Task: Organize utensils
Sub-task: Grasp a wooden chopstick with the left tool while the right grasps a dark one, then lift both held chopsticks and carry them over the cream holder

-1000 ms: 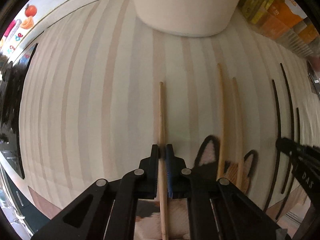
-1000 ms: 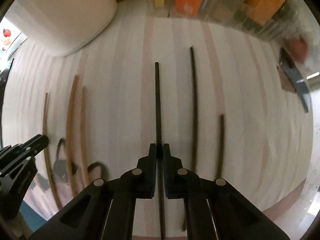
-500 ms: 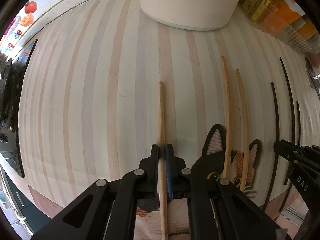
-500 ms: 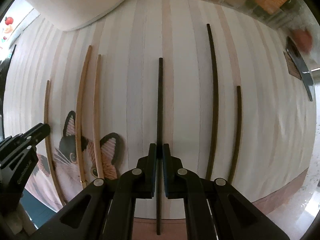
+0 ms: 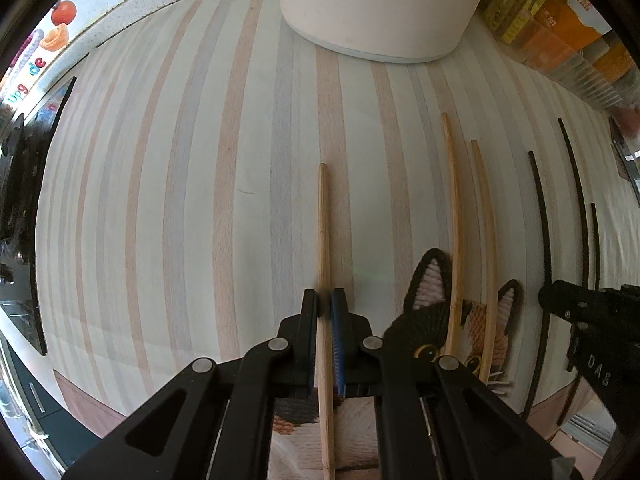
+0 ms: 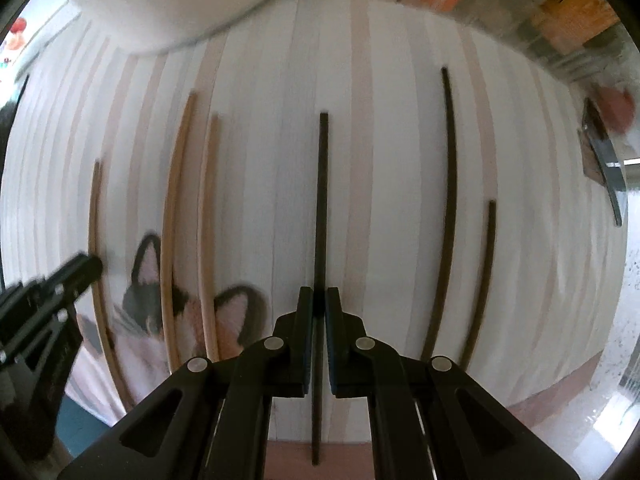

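The left hand-held gripper (image 5: 325,306) is clamped on a wooden chopstick (image 5: 322,232); the right hand-held gripper (image 6: 315,302) is clamped on a black chopstick (image 6: 322,200); a striped worktop (image 5: 180,200) is seen beneath both.

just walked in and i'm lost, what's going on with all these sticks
A person is sorting chopsticks on a striped mat with a handheld gripper in each hand. The left gripper is shut on a light wooden chopstick; the right gripper is shut on a black chopstick. Two more wooden chopsticks lie side by side, their near ends over a cat-shaped coaster, and two black chopsticks lie further right. A white container stands at the far edge.
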{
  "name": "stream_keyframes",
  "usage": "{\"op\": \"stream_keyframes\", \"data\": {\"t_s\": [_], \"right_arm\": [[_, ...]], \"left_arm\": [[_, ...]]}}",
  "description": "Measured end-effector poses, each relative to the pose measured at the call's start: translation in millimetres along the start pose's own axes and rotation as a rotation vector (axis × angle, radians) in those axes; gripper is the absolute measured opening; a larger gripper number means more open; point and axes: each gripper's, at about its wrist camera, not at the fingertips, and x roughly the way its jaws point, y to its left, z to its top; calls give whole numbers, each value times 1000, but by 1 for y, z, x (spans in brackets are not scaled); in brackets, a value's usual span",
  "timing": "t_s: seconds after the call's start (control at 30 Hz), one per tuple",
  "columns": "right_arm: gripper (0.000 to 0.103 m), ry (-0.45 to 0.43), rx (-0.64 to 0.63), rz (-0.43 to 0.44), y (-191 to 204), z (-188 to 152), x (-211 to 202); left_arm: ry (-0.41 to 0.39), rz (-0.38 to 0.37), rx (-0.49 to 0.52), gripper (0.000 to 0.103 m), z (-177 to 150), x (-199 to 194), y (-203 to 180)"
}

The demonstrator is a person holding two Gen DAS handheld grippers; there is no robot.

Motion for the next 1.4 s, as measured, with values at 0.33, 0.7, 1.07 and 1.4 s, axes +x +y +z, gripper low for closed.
{"op": "stream_keyframes", "data": {"t_s": [0.33, 0.7, 1.07, 1.4], "right_arm": [[9, -16, -5, -13, 10, -6, 6], [6, -61, 19, 12, -6, -20, 6], [6, -209, 39, 132, -26, -39, -46], [5, -475, 20, 167, -43, -47, -142]], "left_arm": [[-2, 9, 0, 5, -1, 0, -1], [-32, 16, 16, 4, -6, -11, -8], [-215, -40, 20, 4, -15, -96, -9], [-459, -49, -3, 4, 2, -194, 8]]}}
